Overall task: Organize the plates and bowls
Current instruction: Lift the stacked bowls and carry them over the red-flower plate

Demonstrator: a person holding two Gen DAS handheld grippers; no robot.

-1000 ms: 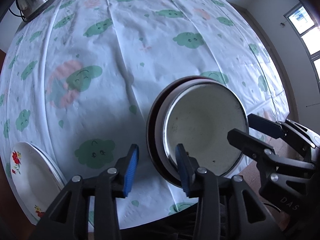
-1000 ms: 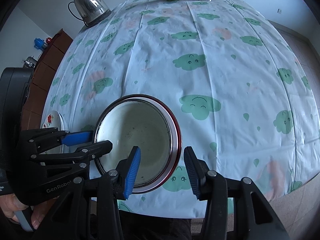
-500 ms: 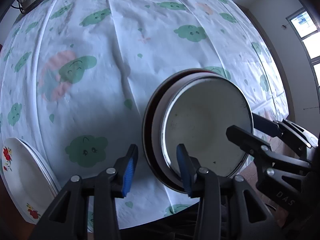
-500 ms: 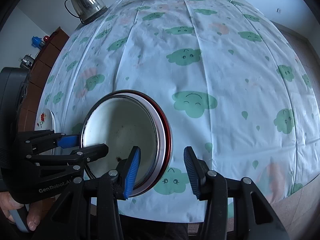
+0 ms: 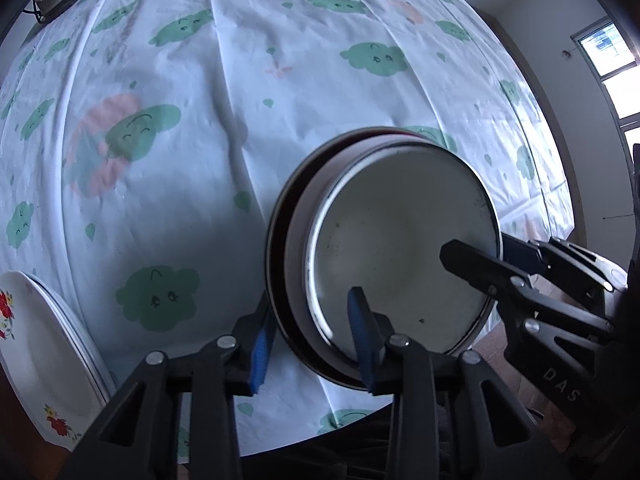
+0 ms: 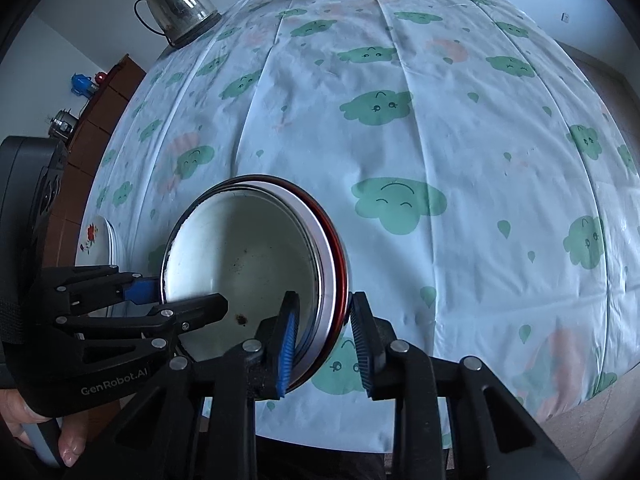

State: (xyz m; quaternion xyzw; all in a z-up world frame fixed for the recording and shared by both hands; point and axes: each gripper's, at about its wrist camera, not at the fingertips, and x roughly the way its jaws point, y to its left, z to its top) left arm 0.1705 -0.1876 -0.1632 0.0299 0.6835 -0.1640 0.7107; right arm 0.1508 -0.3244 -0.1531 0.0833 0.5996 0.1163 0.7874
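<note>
Here the stacked bowls [image 5: 400,256] sit at the lower centre of both wrist views, near the bench [image 5: 280,80] edge. The left gripper [image 5: 312,344] straddles the stack's rim on one side, the right gripper [image 6: 324,340] on the opposite side; both pairs of fingers are closing on the rim, pads about touching it. To lift well, I judge both should clamp fully first, then rise together and level, carrying the stack toward the flowered plates [image 5: 36,344] at lower left.
</note>
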